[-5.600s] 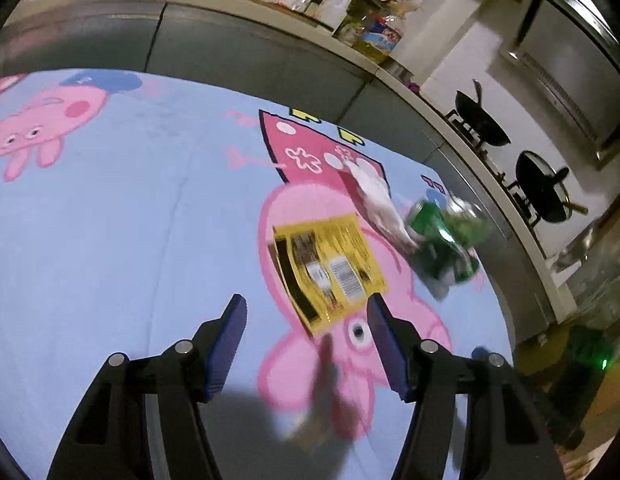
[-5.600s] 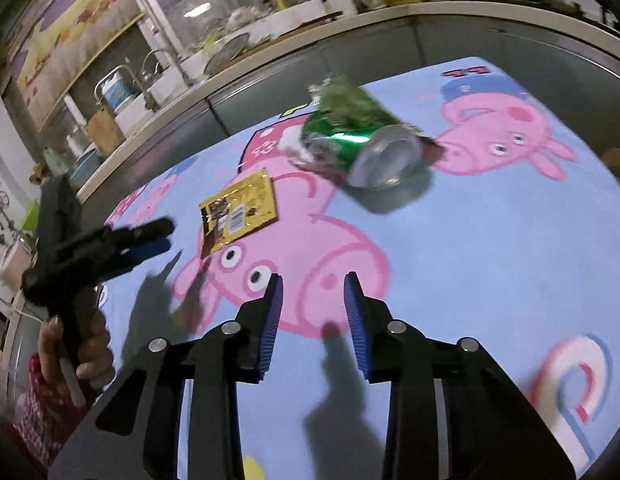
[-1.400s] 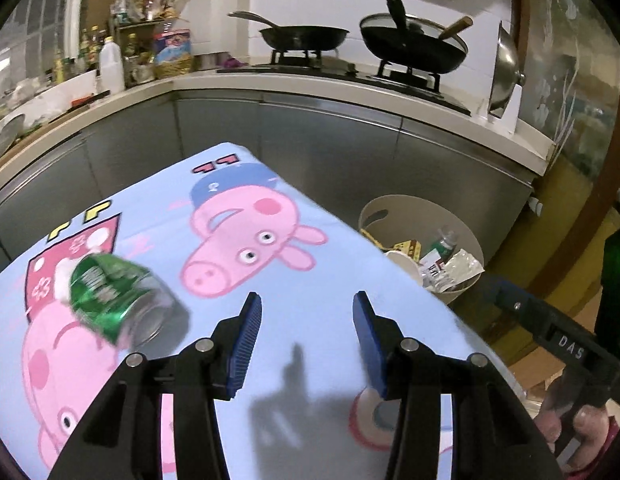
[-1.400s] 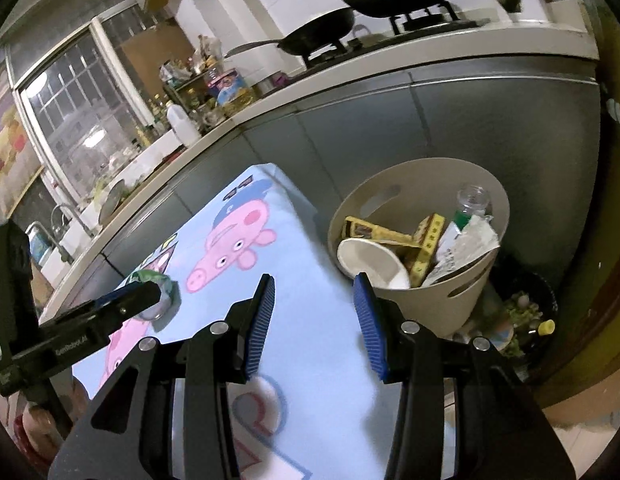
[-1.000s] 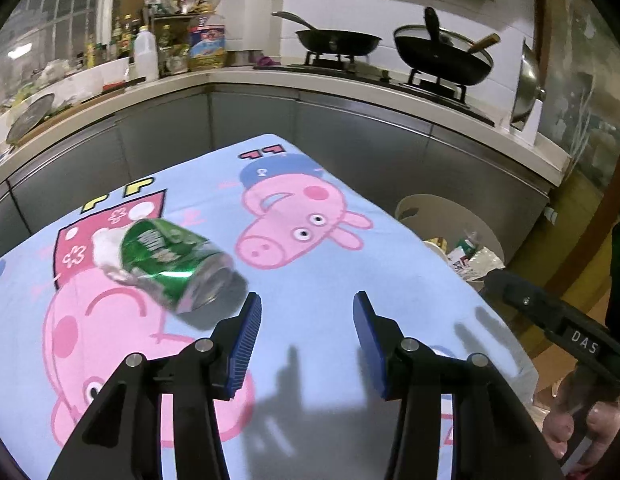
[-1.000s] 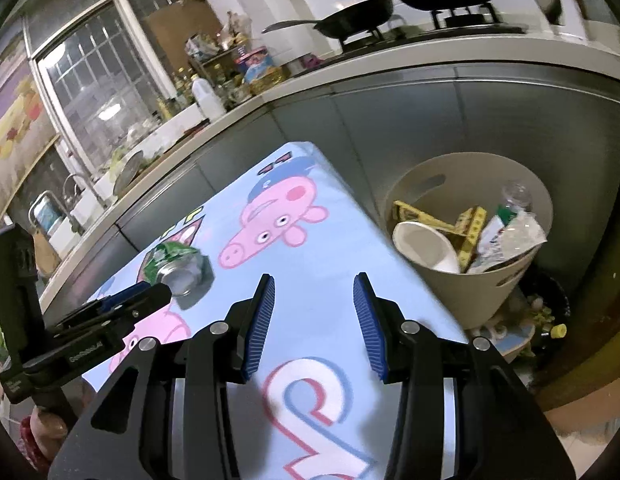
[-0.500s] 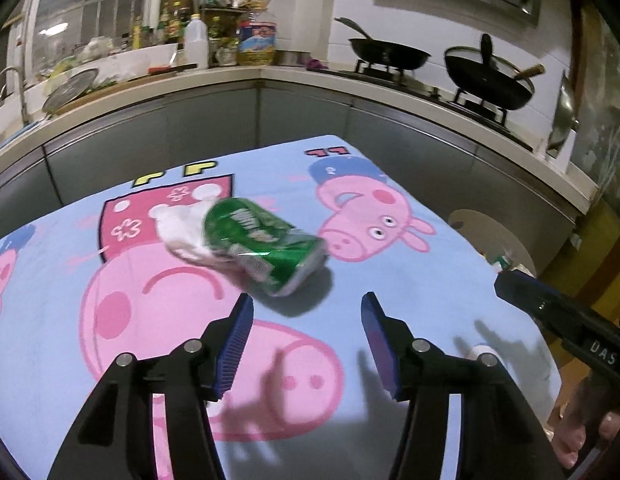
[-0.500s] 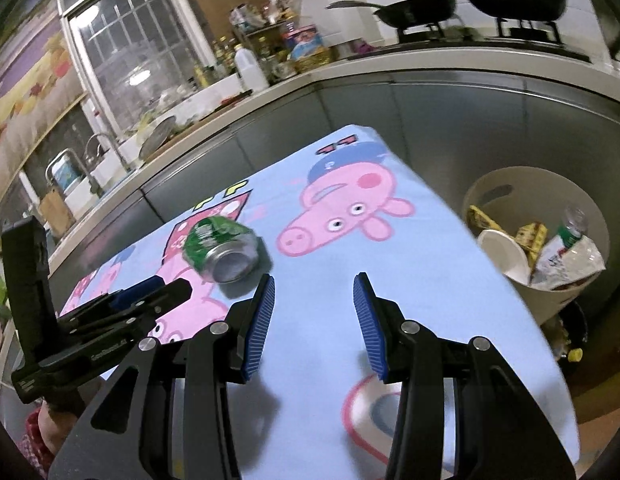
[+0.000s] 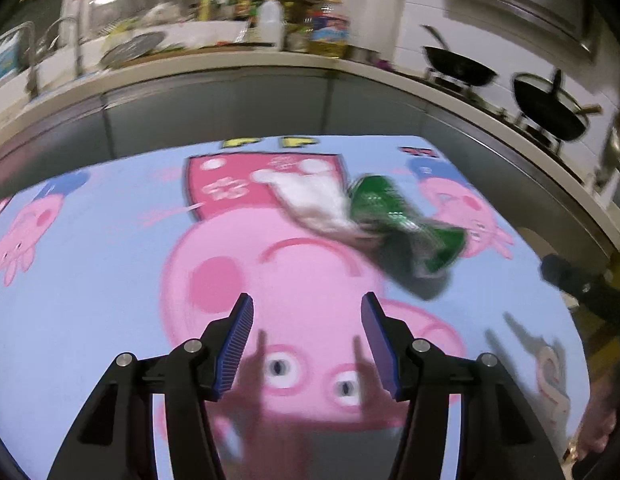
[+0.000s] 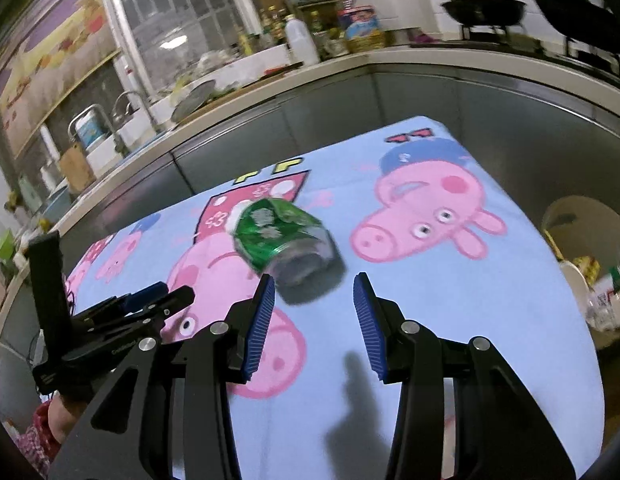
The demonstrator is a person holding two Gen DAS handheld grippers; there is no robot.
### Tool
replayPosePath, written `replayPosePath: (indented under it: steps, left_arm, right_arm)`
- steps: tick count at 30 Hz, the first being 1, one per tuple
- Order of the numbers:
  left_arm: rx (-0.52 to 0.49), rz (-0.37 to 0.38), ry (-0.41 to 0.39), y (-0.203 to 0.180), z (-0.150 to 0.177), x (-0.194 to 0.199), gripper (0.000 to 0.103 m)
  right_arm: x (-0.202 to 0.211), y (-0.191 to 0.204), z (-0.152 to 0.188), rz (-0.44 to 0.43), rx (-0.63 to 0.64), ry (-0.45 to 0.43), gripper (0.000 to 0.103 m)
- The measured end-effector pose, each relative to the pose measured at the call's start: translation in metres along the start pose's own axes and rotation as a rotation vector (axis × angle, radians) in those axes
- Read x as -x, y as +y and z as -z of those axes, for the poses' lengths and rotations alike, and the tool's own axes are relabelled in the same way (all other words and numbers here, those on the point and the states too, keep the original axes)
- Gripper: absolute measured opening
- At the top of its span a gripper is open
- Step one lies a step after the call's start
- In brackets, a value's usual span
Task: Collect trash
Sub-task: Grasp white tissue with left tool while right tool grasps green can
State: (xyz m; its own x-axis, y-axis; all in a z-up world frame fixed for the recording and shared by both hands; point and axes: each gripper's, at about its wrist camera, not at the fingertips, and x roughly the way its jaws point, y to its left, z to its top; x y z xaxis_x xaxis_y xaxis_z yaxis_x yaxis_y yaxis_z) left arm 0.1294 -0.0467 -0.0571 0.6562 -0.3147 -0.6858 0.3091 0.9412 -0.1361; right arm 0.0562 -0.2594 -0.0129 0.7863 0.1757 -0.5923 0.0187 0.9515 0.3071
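With the pig-print cloth (image 10: pixel 449 300) covering the counter, I've got the beige bin (image 10: pixel 581 216) off its right edge, trash inside it. Crushed green can (image 10: pixel 284 238) lies on its side mid-cloth with a crumpled white tissue (image 9: pixel 313 202) touching its far end; the left view is blurred. My left tongs (image 9: pixel 306 342), jaws just been opening, stand open and empty short of the can, and my right tongs (image 10: pixel 313 322) are also open on nothing, can just ahead of the tips.
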Motion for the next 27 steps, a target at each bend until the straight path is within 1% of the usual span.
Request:
replayPosePath:
  steps: [4, 8, 10, 13, 15, 18, 20, 22, 24, 25, 26, 27]
  left_arm:
    - [0.055, -0.025, -0.007, 0.031, 0.000, 0.001, 0.056]
    - [0.112, 0.004, -0.007, 0.052, -0.007, 0.000, 0.056]
    - [0.129, 0.023, -0.010, 0.058, -0.013, 0.000, 0.056]
    - [0.152, 0.094, -0.014, 0.061, -0.022, -0.001, 0.056]
    - [0.151, 0.142, -0.010, 0.057, -0.027, -0.003, 0.056]
    - [0.155, 0.186, 0.002, 0.051, -0.033, -0.010, 0.056]
    - [0.165, 0.217, 0.018, 0.049, -0.037, -0.017, 0.056]
    - [0.188, 0.269, 0.041, 0.050, -0.045, -0.025, 0.056]
    - [0.227, 0.352, 0.071, 0.055, -0.058, -0.038, 0.057]
    - [0.246, 0.380, 0.087, 0.057, -0.064, -0.044, 0.065]
    - [0.268, 0.406, 0.102, 0.059, -0.071, -0.053, 0.068]
    - [0.287, 0.427, 0.119, 0.061, -0.078, -0.063, 0.068]
  right_arm:
    - [-0.021, 0.014, -0.017, -0.044, 0.021, 0.024, 0.041]
    - [-0.045, 0.024, -0.034, -0.058, 0.039, 0.050, 0.042]
    - [-0.051, 0.027, -0.036, -0.066, 0.050, 0.053, 0.046]
    - [-0.061, 0.019, -0.047, -0.072, 0.027, 0.048, 0.048]
    - [-0.074, 0.006, -0.059, -0.086, -0.028, 0.064, 0.048]
    - [-0.099, -0.015, -0.074, -0.105, -0.096, 0.109, 0.049]
    - [-0.121, -0.026, -0.078, -0.162, -0.148, 0.179, 0.049]
    - [-0.135, -0.033, -0.075, -0.212, -0.196, 0.230, 0.049]
    - [-0.145, -0.038, -0.068, -0.256, -0.226, 0.264, 0.049]
    - [-0.147, -0.039, -0.064, -0.275, -0.234, 0.267, 0.051]
    - [-0.148, -0.042, -0.059, -0.304, -0.250, 0.269, 0.051]
    - [-0.149, -0.043, -0.055, -0.331, -0.263, 0.274, 0.052]
